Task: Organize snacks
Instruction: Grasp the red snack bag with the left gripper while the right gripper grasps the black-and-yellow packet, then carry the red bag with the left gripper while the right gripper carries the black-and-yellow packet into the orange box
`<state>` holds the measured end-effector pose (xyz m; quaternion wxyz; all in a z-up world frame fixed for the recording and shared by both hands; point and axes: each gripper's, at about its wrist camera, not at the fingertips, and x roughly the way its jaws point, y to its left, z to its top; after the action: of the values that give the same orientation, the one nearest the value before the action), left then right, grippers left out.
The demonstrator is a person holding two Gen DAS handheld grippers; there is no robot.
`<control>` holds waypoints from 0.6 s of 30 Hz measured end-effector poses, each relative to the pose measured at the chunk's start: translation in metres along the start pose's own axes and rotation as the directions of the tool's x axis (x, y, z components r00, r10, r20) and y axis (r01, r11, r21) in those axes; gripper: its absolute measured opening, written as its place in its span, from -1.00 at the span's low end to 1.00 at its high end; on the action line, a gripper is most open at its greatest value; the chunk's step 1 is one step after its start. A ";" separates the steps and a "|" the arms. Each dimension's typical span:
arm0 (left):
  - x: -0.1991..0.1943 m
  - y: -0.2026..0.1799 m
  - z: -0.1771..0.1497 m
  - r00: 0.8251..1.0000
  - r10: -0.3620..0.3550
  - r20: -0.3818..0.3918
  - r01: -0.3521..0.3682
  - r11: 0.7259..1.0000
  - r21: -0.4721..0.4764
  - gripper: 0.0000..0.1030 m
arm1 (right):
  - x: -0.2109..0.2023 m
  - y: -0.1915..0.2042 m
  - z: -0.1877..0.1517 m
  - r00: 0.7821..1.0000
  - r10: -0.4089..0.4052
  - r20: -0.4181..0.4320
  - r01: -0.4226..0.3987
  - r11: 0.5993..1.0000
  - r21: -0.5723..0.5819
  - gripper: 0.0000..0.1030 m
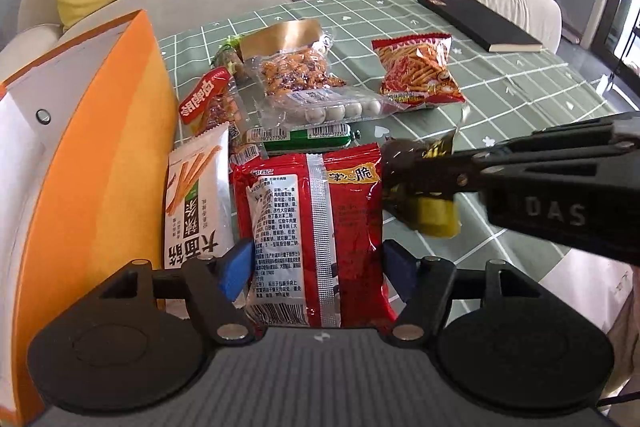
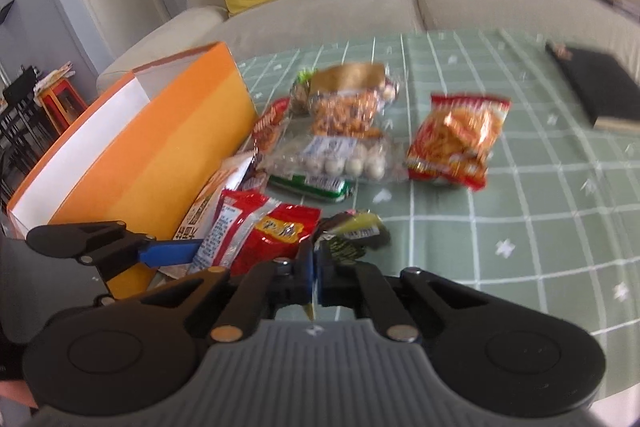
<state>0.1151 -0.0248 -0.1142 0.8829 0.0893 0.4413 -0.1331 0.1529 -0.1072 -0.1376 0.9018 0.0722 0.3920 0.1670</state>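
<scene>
The right wrist view is motion-blurred; the orange box [image 1: 100, 155] is cut off at the left wrist view's left edge.

A heap of sealed snack packets is laid on the green checked cloth beside an open orange box [image 2: 160, 155]. A red foil packet [image 1: 312, 235] lies back side up at the near edge, with a white stick-snack packet [image 1: 198, 199] leaned against the box. Behind are found a green packet [image 1: 308, 139], white balls in clear wrap [image 1: 340, 109], a gold-topped nut bag [image 1: 294, 63] and, apart, a red stick-snack bag [image 1: 420, 71]; a dark-and-yellow packet [image 1: 424, 203] is lifted just beside the red one.
</scene>
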 end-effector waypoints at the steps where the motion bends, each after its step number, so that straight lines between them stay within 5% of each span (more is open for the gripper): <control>1: -0.003 0.000 0.000 1.000 -0.003 0.006 0.003 1.000 -0.008 0.54 | -0.005 0.001 0.000 1.000 -0.006 0.010 0.006 1.000 -0.009 -1.00; 11: -0.062 -0.003 0.011 0.993 -0.011 0.116 0.022 0.995 -0.097 0.54 | -0.055 0.003 0.003 0.995 -0.037 0.098 0.039 0.999 -0.018 -1.00; 18: -0.098 0.021 0.026 0.995 0.010 0.102 0.010 0.981 -0.193 0.54 | -0.089 0.024 0.021 0.986 0.028 0.162 -0.018 0.998 -0.062 -1.00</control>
<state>0.0850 0.0032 -0.0186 0.9090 -0.0038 0.4062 -0.0939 0.1055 -0.1168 -0.0564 0.9306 0.0629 0.3108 0.1827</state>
